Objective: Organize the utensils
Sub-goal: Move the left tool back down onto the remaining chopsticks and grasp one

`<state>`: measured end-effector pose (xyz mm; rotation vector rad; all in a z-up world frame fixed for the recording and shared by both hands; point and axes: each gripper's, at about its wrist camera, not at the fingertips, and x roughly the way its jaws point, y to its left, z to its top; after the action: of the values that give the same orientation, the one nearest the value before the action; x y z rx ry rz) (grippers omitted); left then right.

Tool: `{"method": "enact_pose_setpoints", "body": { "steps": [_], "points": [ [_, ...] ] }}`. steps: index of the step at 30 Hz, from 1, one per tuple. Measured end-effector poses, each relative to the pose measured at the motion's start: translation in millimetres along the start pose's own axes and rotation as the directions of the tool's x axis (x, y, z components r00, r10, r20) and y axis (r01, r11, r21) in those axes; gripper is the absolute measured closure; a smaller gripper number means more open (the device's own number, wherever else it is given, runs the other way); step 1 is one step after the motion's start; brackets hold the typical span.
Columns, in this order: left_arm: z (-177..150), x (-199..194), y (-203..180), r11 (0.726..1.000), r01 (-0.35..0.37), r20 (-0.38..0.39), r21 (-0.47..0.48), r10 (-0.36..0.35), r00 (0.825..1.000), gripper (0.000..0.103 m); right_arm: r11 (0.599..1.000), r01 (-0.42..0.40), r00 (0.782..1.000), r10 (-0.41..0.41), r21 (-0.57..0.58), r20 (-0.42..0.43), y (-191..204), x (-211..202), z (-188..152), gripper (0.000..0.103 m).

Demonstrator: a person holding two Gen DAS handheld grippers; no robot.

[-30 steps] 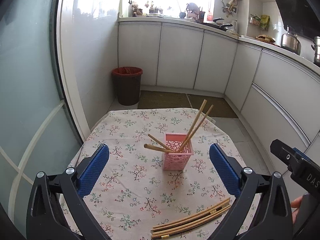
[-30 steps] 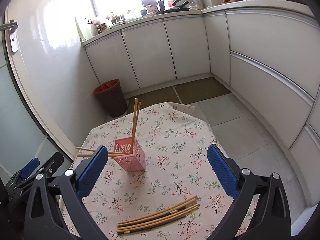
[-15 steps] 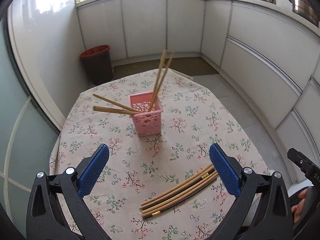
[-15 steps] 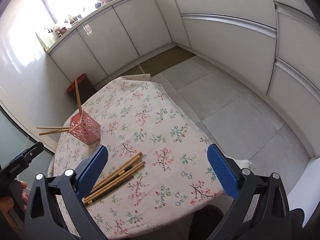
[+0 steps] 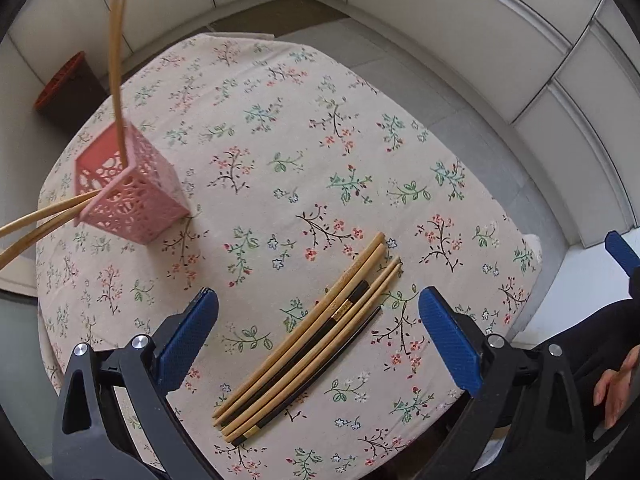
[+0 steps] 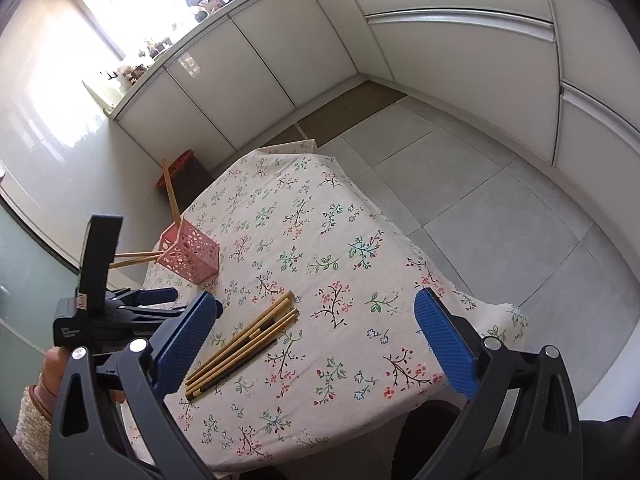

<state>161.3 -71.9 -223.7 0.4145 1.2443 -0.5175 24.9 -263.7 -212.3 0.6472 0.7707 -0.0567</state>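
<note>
Chopsticks bundled near tablecloth edge, left tongs and right tongs spread wide, empty, above.

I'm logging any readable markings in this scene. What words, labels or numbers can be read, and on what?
White print on the black body of the left claw, seen from the right wrist: too small and blurred to read.
Small white sticker on that same claw's upright part: unreadable.
Pink holder, chopsticks, floral tablecloth: no text visible.

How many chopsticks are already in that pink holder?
4: two stand upright in the pink holder, two lean out sideways. More lie bundled on the tablecloth.
</note>
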Motion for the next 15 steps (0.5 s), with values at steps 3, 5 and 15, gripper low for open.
{"method": "enact_pose_setpoints", "body": {
  "steps": [3,5,15],
  "points": [
    [11.2,16.1,-5.1,0.999,-0.001,-0.060,0.040,0.003,0.998,0.007,0.999,-0.007,1.000,0.008,0.032,-0.029,-6.0,6.3,1.2,0.006],
    [18.3,29.1,-7.1,0.998,-0.024,-0.102,0.064,0.030,0.994,0.007,0.999,-0.014,0.999,0.015,0.044,-0.041,-8.1,8.8,1.1,0.006],
    [29.8,61.6,-2.5,0.993,-0.050,-0.175,0.105,0.068,0.982,0.007,1.000,-0.011,0.998,0.012,0.023,-0.053,-7.9,12.5,1.4,0.006]
  ]
}}
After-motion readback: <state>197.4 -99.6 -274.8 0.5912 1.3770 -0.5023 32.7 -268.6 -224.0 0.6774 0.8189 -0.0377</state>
